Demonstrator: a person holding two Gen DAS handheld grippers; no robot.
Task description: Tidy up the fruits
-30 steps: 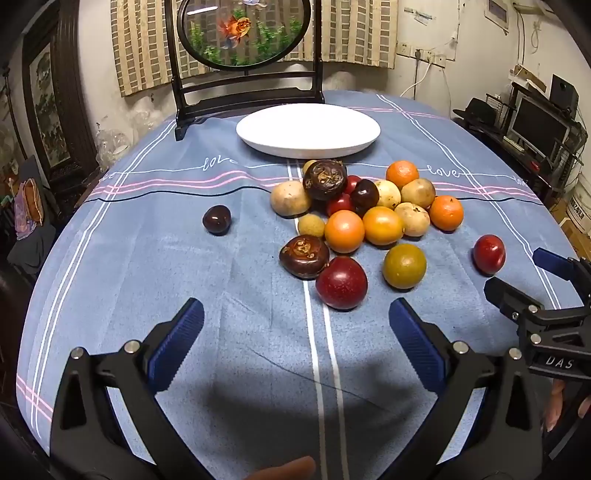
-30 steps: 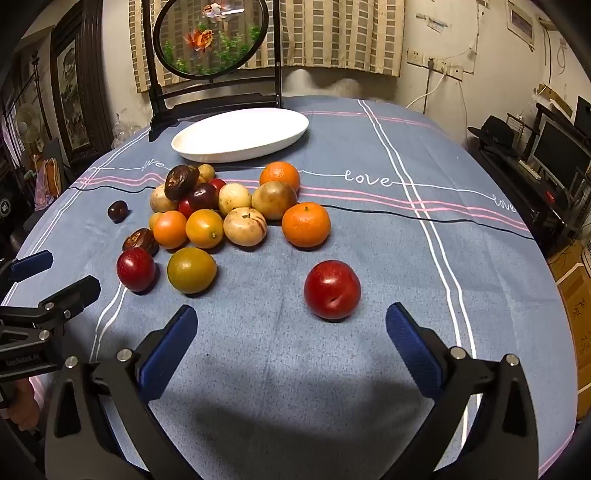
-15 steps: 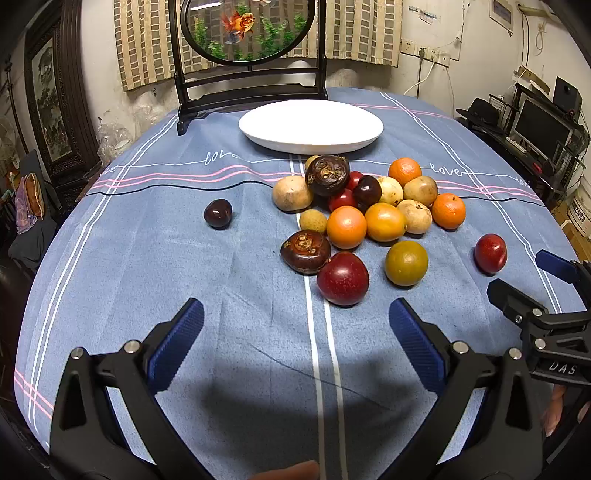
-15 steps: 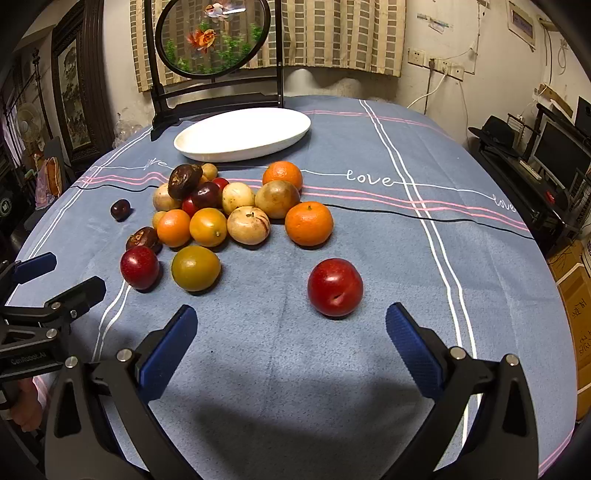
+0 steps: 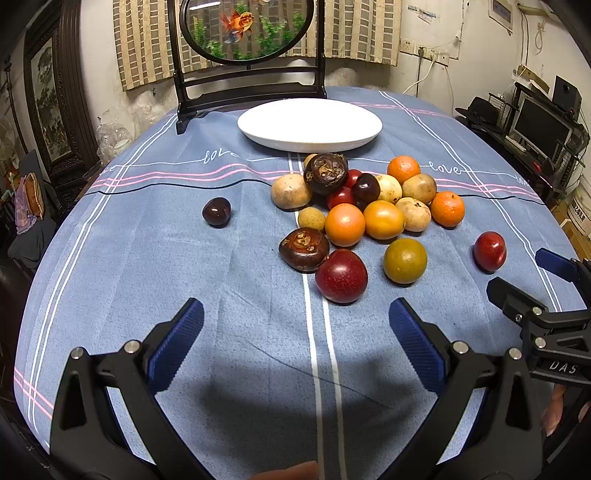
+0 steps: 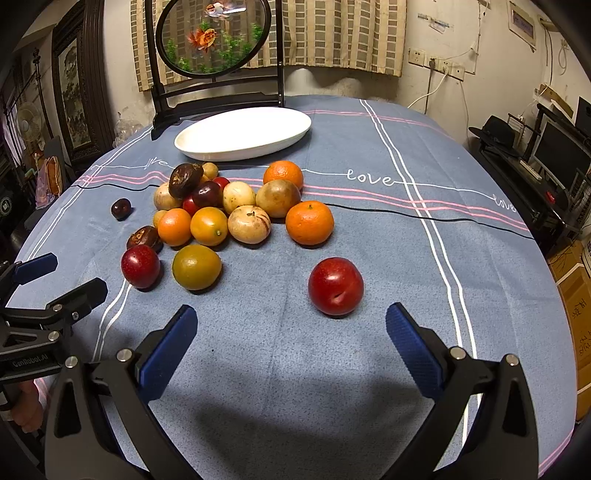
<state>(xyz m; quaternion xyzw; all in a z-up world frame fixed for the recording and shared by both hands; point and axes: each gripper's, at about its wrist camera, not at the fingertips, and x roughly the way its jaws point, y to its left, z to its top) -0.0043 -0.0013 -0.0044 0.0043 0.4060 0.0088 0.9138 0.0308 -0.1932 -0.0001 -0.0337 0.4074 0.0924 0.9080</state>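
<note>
A pile of fruit [image 5: 365, 210] lies mid-table: oranges, red plums, tan and dark brown fruits. An empty white oval plate [image 5: 309, 124] sits behind the pile. A red plum [image 6: 335, 286] lies alone, just ahead of my right gripper [image 6: 288, 332], which is open and empty. A small dark fruit [image 5: 216, 211] lies apart to the left. My left gripper [image 5: 295, 328] is open and empty, just short of another red plum [image 5: 341, 276]. Each gripper shows at the edge of the other's view: the right gripper [image 5: 532, 280], the left gripper [image 6: 59, 277].
A blue tablecloth [image 5: 147, 258] with white and pink stripes covers the round table. A dark wooden stand with a round goldfish panel [image 5: 246, 29] stands behind the plate. A desk with a monitor [image 6: 561, 147] is at the right, past the table edge.
Both grippers have moved a little forward toward the fruit; the fruits appear slightly closer. Nothing was grasped.
</note>
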